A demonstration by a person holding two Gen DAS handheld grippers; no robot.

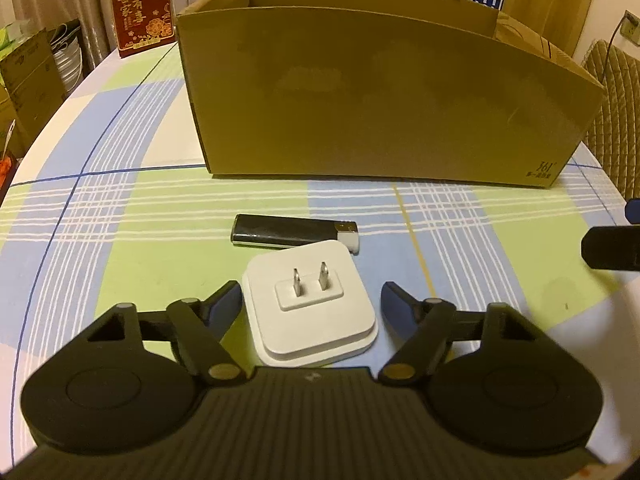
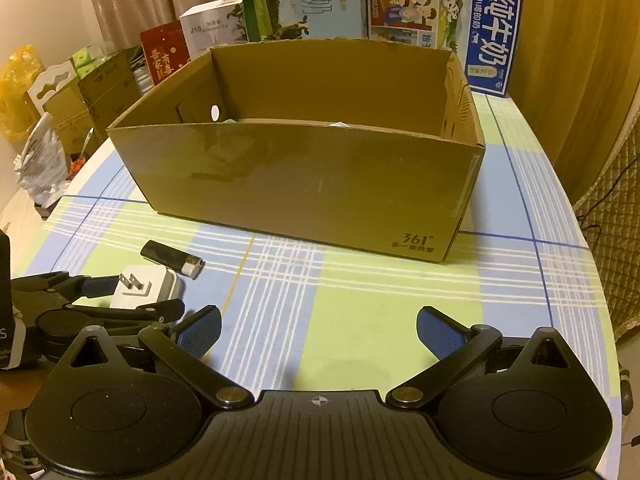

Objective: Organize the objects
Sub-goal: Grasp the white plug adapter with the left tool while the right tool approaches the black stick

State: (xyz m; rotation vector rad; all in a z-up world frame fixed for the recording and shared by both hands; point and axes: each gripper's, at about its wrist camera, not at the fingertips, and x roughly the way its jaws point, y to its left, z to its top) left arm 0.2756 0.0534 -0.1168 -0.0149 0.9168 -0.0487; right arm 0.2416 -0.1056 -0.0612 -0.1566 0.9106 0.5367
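Fingers of the left gripper [image 1: 312,308] stood spread on either side of the white plug adapter [image 1: 310,306], which lay flat on the checked tablecloth [image 1: 120,220] with its 2 prongs pointing up; the left pad looked to be at or almost at the adapter's left edge, while a sliver of cloth showed between the right pad and its right edge, so no grip was made. No earlier view was there to compare. The step in hand looked like closing on the adapter to carry it to the cardboard box [image 1: 380,100], which stood at the far side of the table. To do it well, the pads should meet the adapter's 2 flat side walls squarely and low, below the stepped upper plate, so the smooth plastic would not squirt out; centring the gripper first would keep 1 pad from shoving the adapter sideways. A black lighter [image 1: 296,234] lay just beyond the adapter, touching or nearly touching its far corner, and could be nudged if the fingers slid forward. The box's near wall rose high, so the lift would need to clear its rim. The right gripper [image 2: 318,336] hung with its fingers spread over bare cloth to the right, holding nothing. Printed cartons stood behind the box, out of the way.
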